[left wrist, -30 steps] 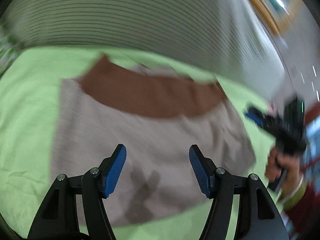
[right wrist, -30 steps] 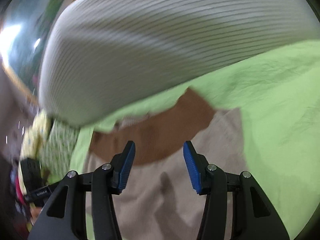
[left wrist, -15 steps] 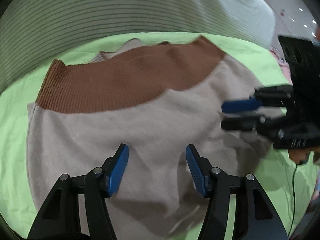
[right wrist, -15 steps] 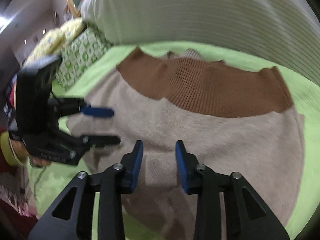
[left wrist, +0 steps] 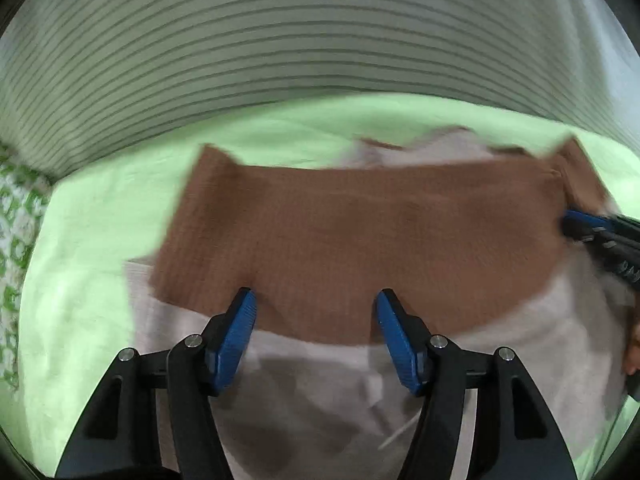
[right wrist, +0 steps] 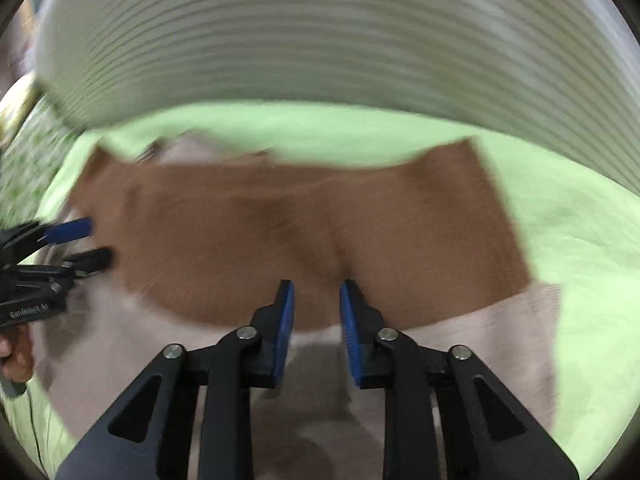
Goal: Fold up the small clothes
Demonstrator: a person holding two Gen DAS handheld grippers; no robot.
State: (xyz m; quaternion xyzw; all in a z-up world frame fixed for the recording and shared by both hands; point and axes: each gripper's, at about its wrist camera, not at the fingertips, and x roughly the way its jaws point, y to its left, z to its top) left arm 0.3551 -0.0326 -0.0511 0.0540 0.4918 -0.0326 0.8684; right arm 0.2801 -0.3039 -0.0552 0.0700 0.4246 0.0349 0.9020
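Observation:
A small knit garment lies flat on the green sheet (left wrist: 100, 240), with a brown ribbed band (left wrist: 360, 240) at its far end and a beige body (left wrist: 320, 380) nearer me. My left gripper (left wrist: 314, 308) hangs just above the band's near edge, its jaws wide and opening, with nothing pinched. My right gripper (right wrist: 316, 300) is over the same edge. Its jaws are closing to a narrow gap, and a crease in the brown band (right wrist: 336, 240) runs into that gap. Each gripper also shows at the side of the other's view: right gripper (left wrist: 576, 228), left gripper (right wrist: 88, 242).
A large white cushion with thin dark stripes (left wrist: 280, 40) rises behind the garment and fills the far side. A green-and-white patterned cloth (left wrist: 16, 220) lies at the left edge. A person's hand (right wrist: 16, 356) holds the left gripper.
Both grippers moved forward and down from the beige body to the brown band's near edge. The right gripper's jaws narrowed sharply. The left gripper's jaws stayed wide.

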